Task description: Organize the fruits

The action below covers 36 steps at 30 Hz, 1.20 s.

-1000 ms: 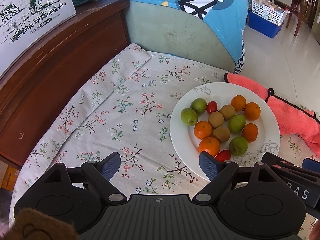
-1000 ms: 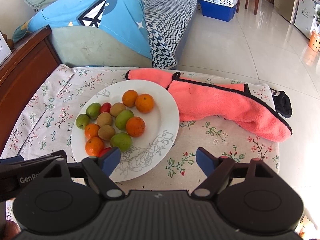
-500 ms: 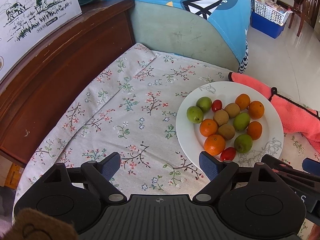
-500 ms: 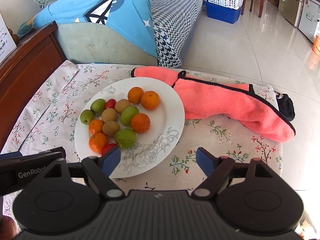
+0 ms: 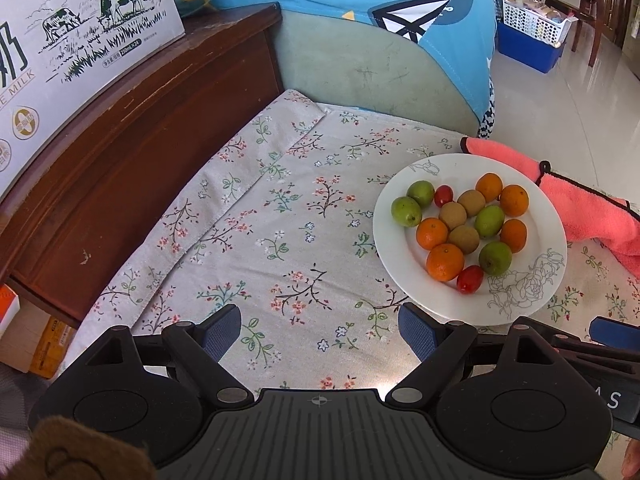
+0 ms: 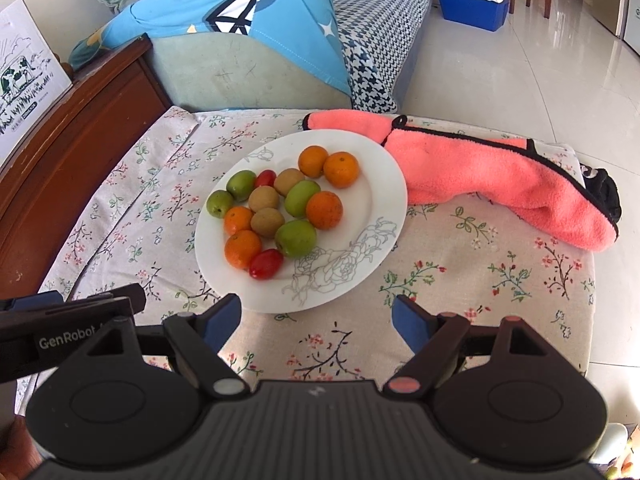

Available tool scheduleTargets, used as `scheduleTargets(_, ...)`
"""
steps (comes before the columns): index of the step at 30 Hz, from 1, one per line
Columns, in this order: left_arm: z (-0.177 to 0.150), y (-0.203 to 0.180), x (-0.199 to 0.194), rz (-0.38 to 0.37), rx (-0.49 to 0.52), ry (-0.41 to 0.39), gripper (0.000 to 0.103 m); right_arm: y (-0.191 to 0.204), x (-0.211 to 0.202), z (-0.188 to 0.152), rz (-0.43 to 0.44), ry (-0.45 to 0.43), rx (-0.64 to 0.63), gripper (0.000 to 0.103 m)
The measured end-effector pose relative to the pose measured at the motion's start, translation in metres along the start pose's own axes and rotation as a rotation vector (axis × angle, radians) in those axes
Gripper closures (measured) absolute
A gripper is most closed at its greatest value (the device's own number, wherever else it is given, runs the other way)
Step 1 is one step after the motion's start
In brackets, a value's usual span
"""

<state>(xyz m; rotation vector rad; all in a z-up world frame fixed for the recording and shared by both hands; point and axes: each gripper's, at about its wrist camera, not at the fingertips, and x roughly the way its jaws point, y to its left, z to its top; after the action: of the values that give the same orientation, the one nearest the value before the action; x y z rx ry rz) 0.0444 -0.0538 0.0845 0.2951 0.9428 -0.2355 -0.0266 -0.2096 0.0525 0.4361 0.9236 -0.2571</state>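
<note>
The fruits [image 6: 280, 210] lie bunched on a white plate [image 6: 372, 200]: oranges, green ones, brown ones and two small red ones. The plate sits just ahead of the right gripper [image 6: 316, 320], a little to its left, and ahead-right of the left gripper [image 5: 320, 330]. Both grippers hang over the floral cloth [image 5: 280, 216] with jaws spread and nothing between them. A pink towel [image 6: 500, 184] touches the plate's far right rim.

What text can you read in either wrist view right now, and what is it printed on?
"E MILK", cut off: white cow-print carton on the wooden cabinet.
"GenRobot": left gripper's body, seen from the right wrist.
"AS", cut off: right gripper's body, seen from the left wrist.
Carton's small print and round seals: too small to read.
</note>
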Motion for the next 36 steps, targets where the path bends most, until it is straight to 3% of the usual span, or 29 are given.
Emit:
scheduleTargets(10,-0.026,0.028,-0.043,0.007,-0.005,-0.026,0.015,0.016,-0.034,-0.03,0.096,0.021,-0.006,0.018)
scheduleTargets(17,-0.047,0.029,-0.036,0.023,0.039,-0.009,0.013,0.018,-0.038,-0.053,0.087,0.011,-0.024,0.013)
scheduleTargets(23,-0.054,0.03,-0.026,0.037,0.042,-0.013,0.013,0.007,-0.022,-0.073,-0.007,-0.005,0.022,0.012)
scheduleTargets(27,-0.058,0.03,-0.021,0.042,0.056,-0.02,0.013,0.006,-0.009,-0.089,-0.076,-0.026,-0.013,0.012)
scheduleTargets(31,-0.061,0.03,-0.015,0.05,0.071,-0.022,0.013,0.01,0.002,-0.109,-0.138,-0.076,-0.074,0.012)
scheduleTargets(36,-0.063,0.032,-0.008,0.037,0.07,-0.006,0.013,0.021,0.009,-0.132,-0.186,-0.206,-0.142,0.002)
